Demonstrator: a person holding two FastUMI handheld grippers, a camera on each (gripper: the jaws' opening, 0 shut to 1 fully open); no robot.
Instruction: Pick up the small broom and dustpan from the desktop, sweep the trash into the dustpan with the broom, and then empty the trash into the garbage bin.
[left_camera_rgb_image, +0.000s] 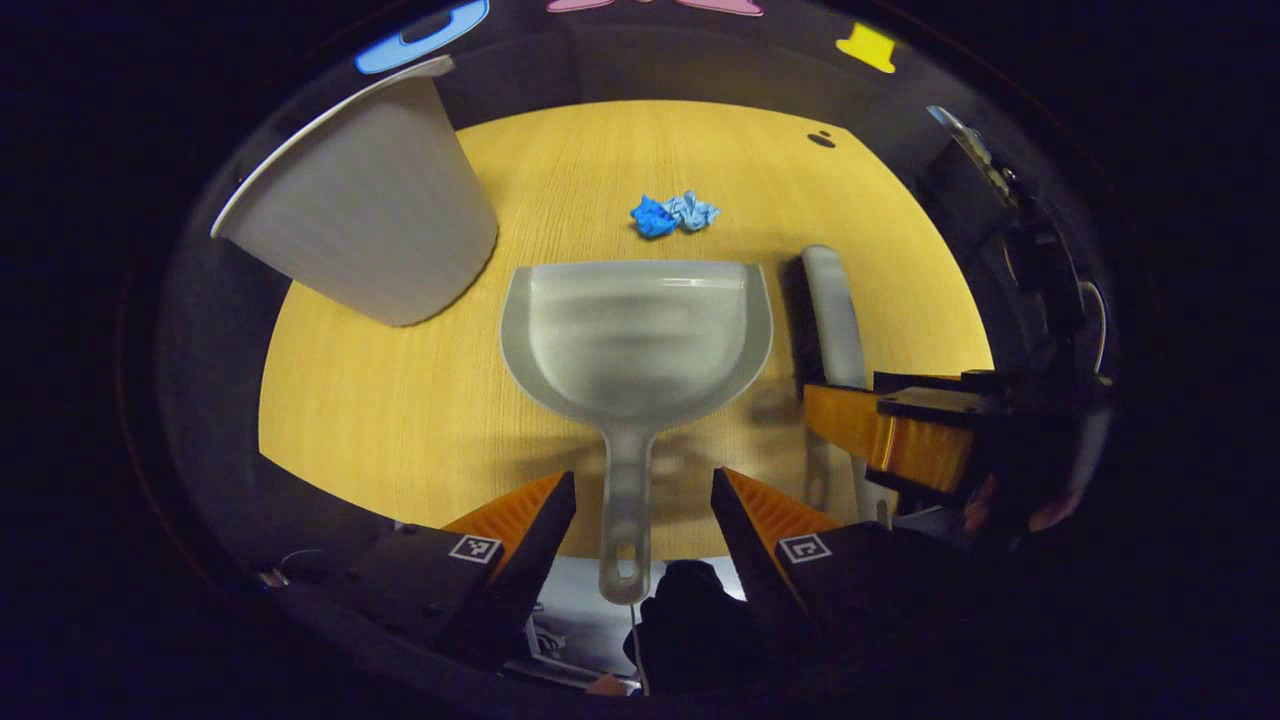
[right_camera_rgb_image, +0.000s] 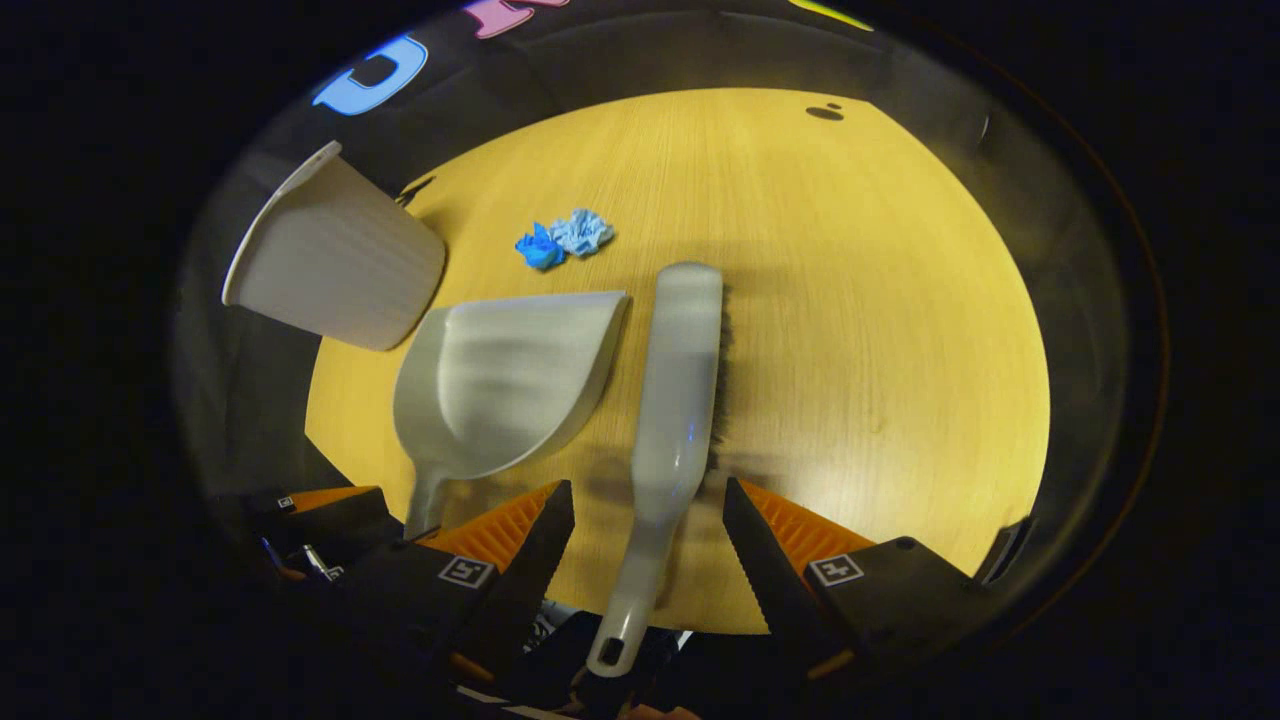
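Wooden desktop (right_camera_rgb_image: 850, 330), left gripper (left_camera_rgb_image: 640, 510) fingers wide around dustpan (left_camera_rgb_image: 635, 335) handle, right gripper (right_camera_rgb_image: 648, 515) fingers wide around broom (right_camera_rgb_image: 675, 400) handle, neither touching.

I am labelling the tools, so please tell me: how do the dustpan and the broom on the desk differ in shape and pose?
The dustpan is a wide scoop with a short handle; the broom is a long narrow bar with dark bristles along one edge. The dustpan lies between the left claw's open fingers, the broom between the right claw's. Both are pale grey, flat on the desk, handles overhanging its near edge.
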